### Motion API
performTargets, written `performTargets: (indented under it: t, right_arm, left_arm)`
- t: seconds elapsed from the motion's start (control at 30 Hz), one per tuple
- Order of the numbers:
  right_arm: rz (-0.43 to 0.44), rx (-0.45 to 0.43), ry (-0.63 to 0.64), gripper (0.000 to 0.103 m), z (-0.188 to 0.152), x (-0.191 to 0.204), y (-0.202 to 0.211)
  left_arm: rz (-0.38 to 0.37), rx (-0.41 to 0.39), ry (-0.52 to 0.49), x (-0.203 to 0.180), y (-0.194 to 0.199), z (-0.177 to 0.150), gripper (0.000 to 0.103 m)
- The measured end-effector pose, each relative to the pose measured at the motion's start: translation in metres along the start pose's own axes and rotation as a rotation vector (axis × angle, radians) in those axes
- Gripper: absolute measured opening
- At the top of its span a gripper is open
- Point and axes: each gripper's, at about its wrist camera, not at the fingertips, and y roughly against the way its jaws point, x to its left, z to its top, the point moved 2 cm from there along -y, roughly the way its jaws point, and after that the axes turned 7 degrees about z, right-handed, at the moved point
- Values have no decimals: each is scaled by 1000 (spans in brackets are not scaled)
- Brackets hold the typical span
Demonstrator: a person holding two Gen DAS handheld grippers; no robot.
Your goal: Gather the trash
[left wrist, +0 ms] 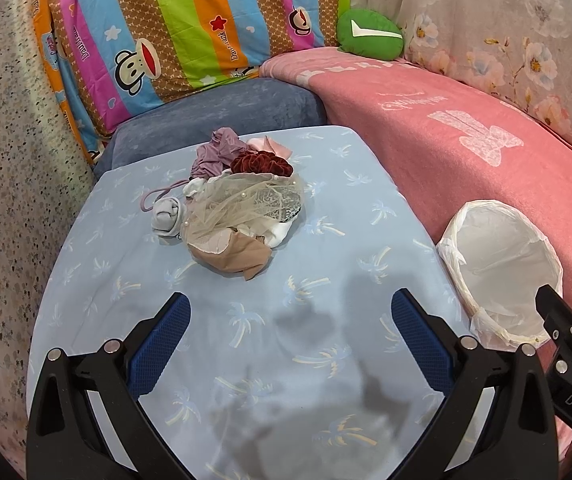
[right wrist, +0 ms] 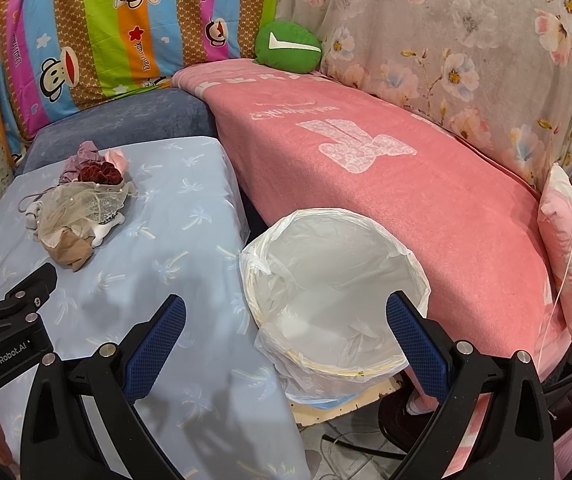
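A small heap of fabric scraps (left wrist: 231, 200) lies on the light blue palm-print table (left wrist: 326, 208): cream netting with pearls, a dark red scrunchie (left wrist: 261, 162), mauve cloth, a beige stocking (left wrist: 231, 258). The heap (right wrist: 81, 208) shows at the left in the right wrist view. A bin lined with a white bag (left wrist: 502, 272) stands off the table's right edge. My left gripper (left wrist: 290, 320) hangs open over bare table, short of the heap. My right gripper (right wrist: 286, 324) is open above the bin (right wrist: 334, 292), nothing between its fingers.
A pink blanket (right wrist: 386, 184) covers the sofa seat to the right, with a green cushion (right wrist: 288, 44) at the back and a pink pillow (right wrist: 570, 240) at far right. A striped cartoon sheet (left wrist: 173, 28) hangs behind. Floor with cables (right wrist: 350, 444) lies below the bin.
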Motion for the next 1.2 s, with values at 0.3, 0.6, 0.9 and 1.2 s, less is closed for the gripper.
performTargets:
  t: [0.3, 0.6, 0.9, 1.2]
  right_arm:
    - [-2, -1, 1, 97, 0, -1, 1]
    - [-3, -3, 1, 97, 1, -2, 2]
    - [-4, -3, 2, 97, 1, -1, 2]
    - [-4, -4, 1, 97, 1, -2, 2]
  left_arm:
    - [-1, 0, 0, 0, 0, 0, 96]
    - [-3, -3, -1, -3, 1, 1, 96]
    - [-6, -7, -1, -4, 4, 3, 96]
    - [-12, -9, -5, -4, 5, 3, 96]
